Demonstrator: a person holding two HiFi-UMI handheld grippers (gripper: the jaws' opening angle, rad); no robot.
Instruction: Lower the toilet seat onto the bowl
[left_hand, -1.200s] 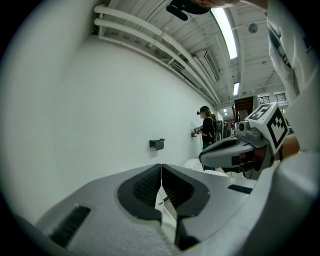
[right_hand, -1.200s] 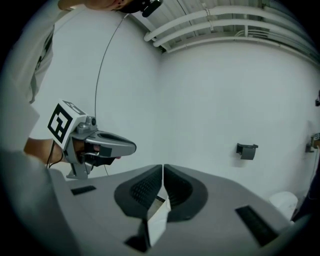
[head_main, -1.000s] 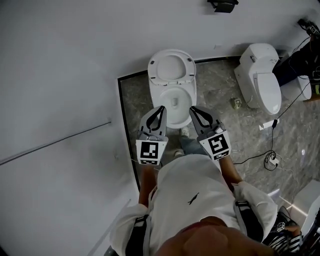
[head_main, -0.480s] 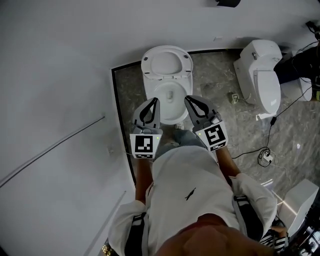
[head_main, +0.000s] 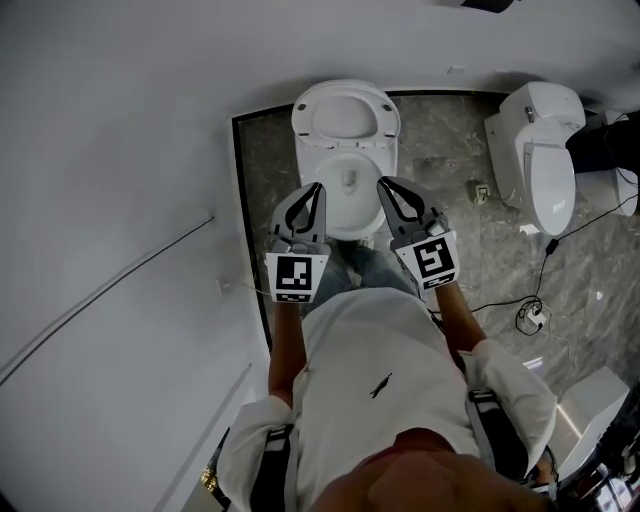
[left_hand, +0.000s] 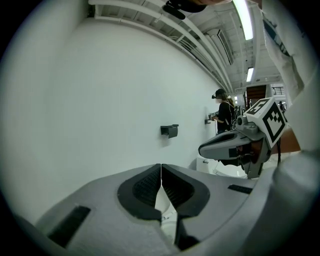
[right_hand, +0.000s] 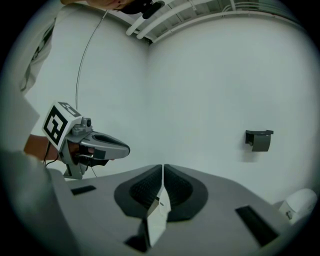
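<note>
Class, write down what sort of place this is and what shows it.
Probably a test or display bathroom: a toilet and a second toilet share one marbled floor, with cables trailing.

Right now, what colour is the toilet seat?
The toilet seat is plain white, like the bowl; the head view shows it best.

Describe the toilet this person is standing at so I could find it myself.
Find the big white wall on the left, where the grey marble floor begins. The white ceramic toilet stands in that corner of the floor. Unlike the second white toilet farther right, which is closed, this one has its seat raised.
</note>
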